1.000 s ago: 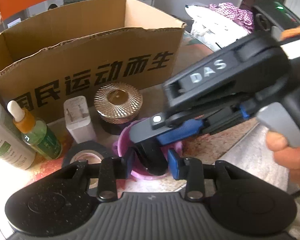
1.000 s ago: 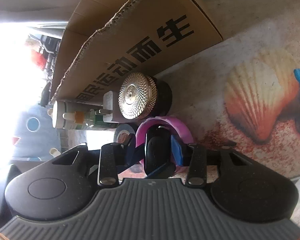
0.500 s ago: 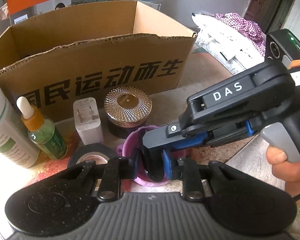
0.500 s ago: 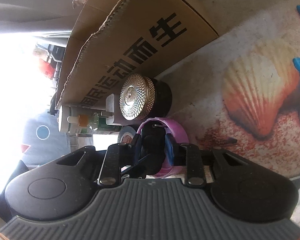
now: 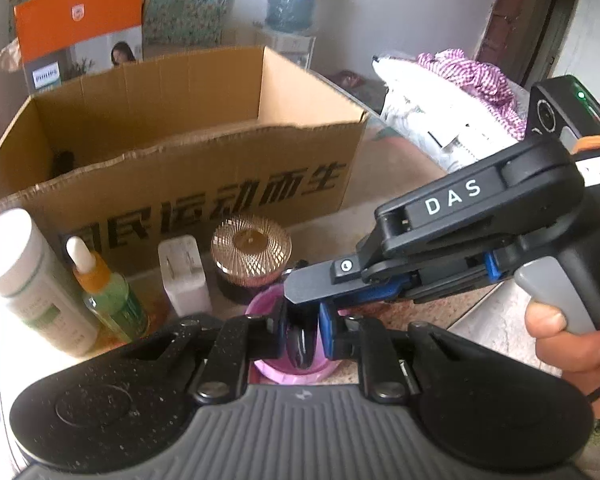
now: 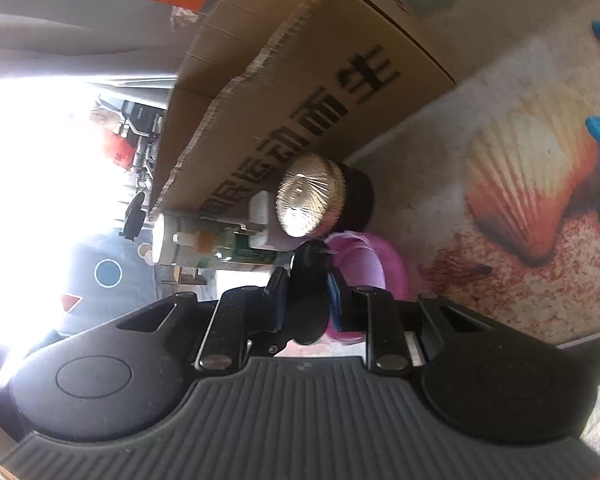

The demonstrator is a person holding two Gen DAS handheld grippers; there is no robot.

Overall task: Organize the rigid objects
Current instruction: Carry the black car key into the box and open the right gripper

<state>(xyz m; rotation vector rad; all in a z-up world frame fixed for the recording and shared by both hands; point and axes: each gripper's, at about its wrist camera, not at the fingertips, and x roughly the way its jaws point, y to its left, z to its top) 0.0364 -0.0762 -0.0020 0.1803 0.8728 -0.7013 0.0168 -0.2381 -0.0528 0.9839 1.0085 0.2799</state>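
Clamping one dark oval object point(image 5: 300, 346) from both sides, the left gripper point(image 5: 302, 334) has its jaws clenched on it while the right gripper point(image 6: 308, 300) is closing its jaws on the same piece, presumably to lift it steadily from the pink bowl point(image 5: 296, 372). Just behind that bowl, the cardboard box point(image 5: 188, 184) stands open, a dark item point(image 5: 62, 162) in its far corner, while jar point(image 5: 252, 258), charger point(image 5: 184, 276) and bottles point(image 5: 108, 292) wait on the tabletop point(image 5: 400, 184).

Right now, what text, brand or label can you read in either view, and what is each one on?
"DAS": white letters on the right tool's black body.
"PHILIPS": small label on the orange and grey carton behind the cardboard box.
"民运动而生": black print on the cardboard box front; its first character is cut off.
White bottle and dropper bottle labels: too blurred to read.
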